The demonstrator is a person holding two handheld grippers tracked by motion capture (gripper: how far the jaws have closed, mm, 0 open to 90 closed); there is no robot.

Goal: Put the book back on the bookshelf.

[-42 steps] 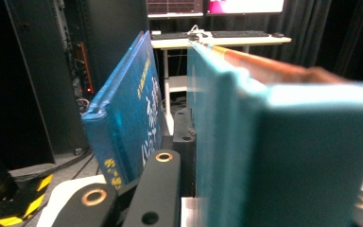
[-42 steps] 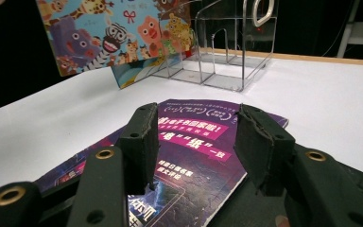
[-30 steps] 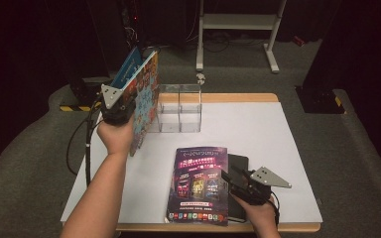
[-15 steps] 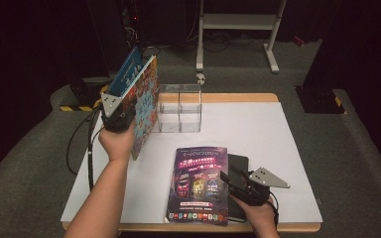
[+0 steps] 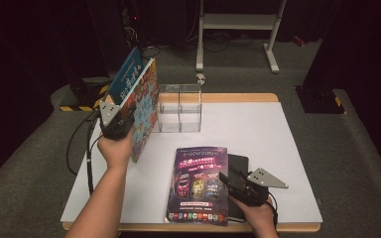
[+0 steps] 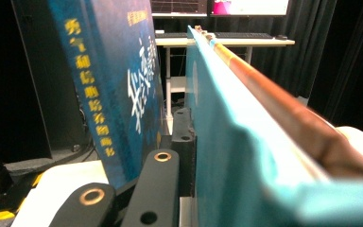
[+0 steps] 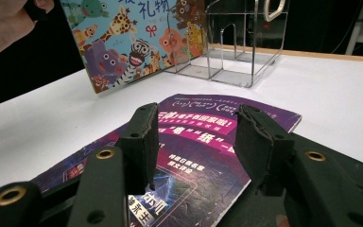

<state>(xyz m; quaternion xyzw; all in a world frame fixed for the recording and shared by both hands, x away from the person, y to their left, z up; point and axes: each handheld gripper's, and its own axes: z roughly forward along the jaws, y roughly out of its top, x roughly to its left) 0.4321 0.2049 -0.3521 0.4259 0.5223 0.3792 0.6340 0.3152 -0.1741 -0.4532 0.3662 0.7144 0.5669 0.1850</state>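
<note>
My left gripper (image 5: 115, 124) is clamped on two thin books held upright together: a picture book with cartoon animals on its cover (image 5: 144, 106) and, on its far side, a dark blue book with yellow and white lettering (image 5: 129, 74). In the left gripper view the teal edge of the picture book (image 6: 246, 142) runs up right beside my jaw, and the blue one (image 6: 113, 85) leans away above the other jaw. The jaws are squeezed almost as tight as they go, so I judge the grip firm on the picture book; whether the blue book is truly pinched or just resting against it, I cannot tell.

The clear acrylic divided holder (image 5: 179, 108) stands just beyond and to the inner side of my left fingers, its compartments empty. I read this as the carrying step: books lifted and brought near the holder, not yet slotted.

My right gripper (image 7: 196, 142) hangs half open with nothing between its pads, just above the purple glossy magazine (image 7: 203, 137) lying flat on the white table (image 5: 278, 148), a black flat thing (image 5: 238, 168) underneath it.

Next I must swing the books over a compartment, keep them vertical, and lower them between the clear walls before letting go.
</note>
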